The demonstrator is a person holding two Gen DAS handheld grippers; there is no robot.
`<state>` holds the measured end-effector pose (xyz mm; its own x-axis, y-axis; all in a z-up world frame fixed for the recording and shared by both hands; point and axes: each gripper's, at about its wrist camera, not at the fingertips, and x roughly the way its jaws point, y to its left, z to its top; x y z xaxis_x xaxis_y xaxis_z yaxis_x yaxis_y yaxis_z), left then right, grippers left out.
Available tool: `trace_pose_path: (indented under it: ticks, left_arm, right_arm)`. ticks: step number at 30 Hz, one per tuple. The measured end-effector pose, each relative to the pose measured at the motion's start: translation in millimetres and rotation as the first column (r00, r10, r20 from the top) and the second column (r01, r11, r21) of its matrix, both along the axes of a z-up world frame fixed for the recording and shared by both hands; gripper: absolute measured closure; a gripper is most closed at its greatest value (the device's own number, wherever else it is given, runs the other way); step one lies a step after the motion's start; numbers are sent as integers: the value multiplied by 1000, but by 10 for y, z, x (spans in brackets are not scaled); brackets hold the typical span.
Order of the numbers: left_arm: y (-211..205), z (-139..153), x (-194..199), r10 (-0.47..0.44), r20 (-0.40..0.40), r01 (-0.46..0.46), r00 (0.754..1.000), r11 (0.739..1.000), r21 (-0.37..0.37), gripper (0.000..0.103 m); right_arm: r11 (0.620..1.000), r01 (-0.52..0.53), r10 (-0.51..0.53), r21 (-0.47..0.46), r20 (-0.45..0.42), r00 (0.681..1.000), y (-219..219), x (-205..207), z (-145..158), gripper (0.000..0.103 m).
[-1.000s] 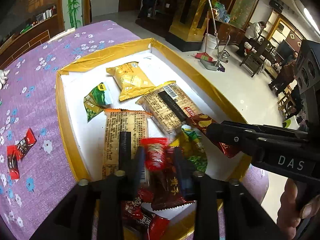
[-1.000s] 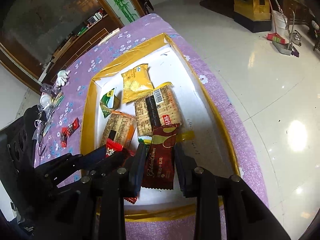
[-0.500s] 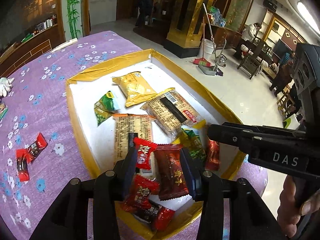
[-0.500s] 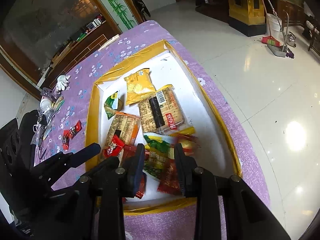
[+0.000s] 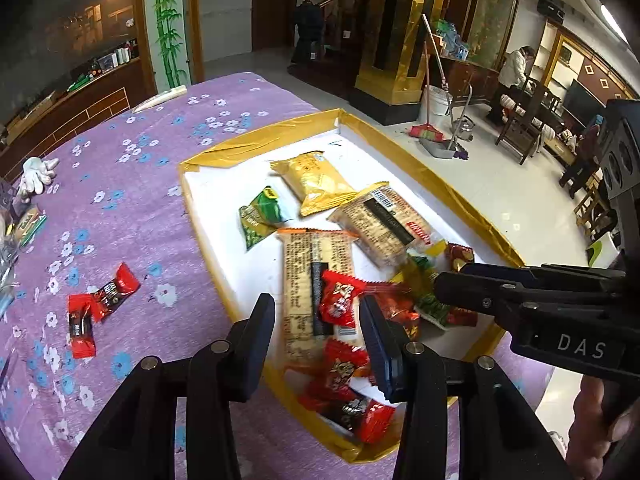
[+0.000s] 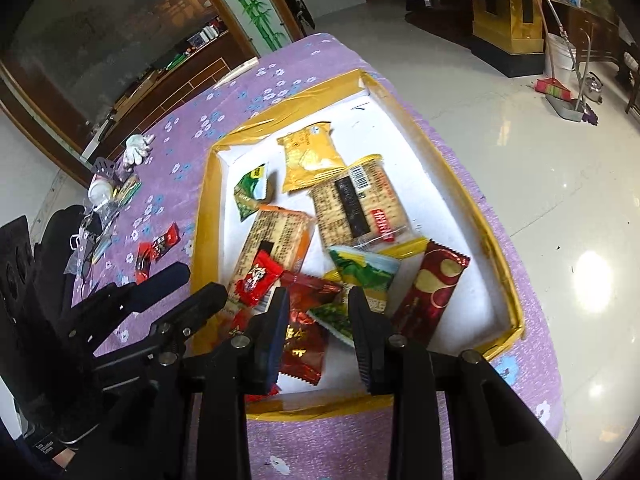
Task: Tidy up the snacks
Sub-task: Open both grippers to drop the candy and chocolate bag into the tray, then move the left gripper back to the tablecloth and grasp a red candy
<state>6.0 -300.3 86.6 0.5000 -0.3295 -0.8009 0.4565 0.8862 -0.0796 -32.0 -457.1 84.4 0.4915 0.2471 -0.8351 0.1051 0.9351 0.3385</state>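
A white tray with a gold-taped rim (image 5: 260,148) (image 6: 280,112) lies on the purple flowered cloth. It holds a yellow packet (image 5: 312,180), a green packet (image 5: 260,216), two cracker packs (image 5: 384,224) (image 6: 276,240), red candies (image 5: 340,300) and a dark red bar packet (image 6: 432,292). My left gripper (image 5: 316,320) hovers open over the tray's near end, with nothing between its pads. My right gripper (image 6: 318,308) also hangs open above the pile, gripping nothing. Two red candies (image 5: 116,288) (image 5: 80,328) lie on the cloth left of the tray.
A white glove (image 5: 38,172) and small clutter (image 6: 104,200) sit at the cloth's far left. The table edge runs just right of the tray, with shiny floor beyond. A broom and dustpan (image 5: 436,140) stand there, and a person sits at furniture far off.
The right gripper let go of the dark red bar packet, which now lies in the tray. The left gripper released its red packets and widened. Both pulled back from the pile.
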Motion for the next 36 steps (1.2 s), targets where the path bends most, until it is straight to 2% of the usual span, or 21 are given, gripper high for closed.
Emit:
trace_pose_path:
  ticks: [17, 26, 31, 36]
  left_arm:
    - [112, 15, -66, 5, 45, -7, 999, 999, 44, 57]
    - [168, 20, -99, 11, 46, -13, 999, 999, 42, 57]
    - [297, 6, -99, 35, 36, -37, 999, 999, 38, 57]
    - [587, -28, -32, 99, 20, -100, 995, 995, 27, 57]
  right_arm:
    - [1000, -15, 15, -6, -10, 1000, 167, -31, -14, 74]
    - [1000, -15, 15, -11, -11, 1000, 203, -75, -9, 74]
    - [999, -28, 28, -16, -9, 1000, 295, -102, 11, 74]
    - [999, -49, 49, -17, -9, 999, 400, -104, 22, 74]
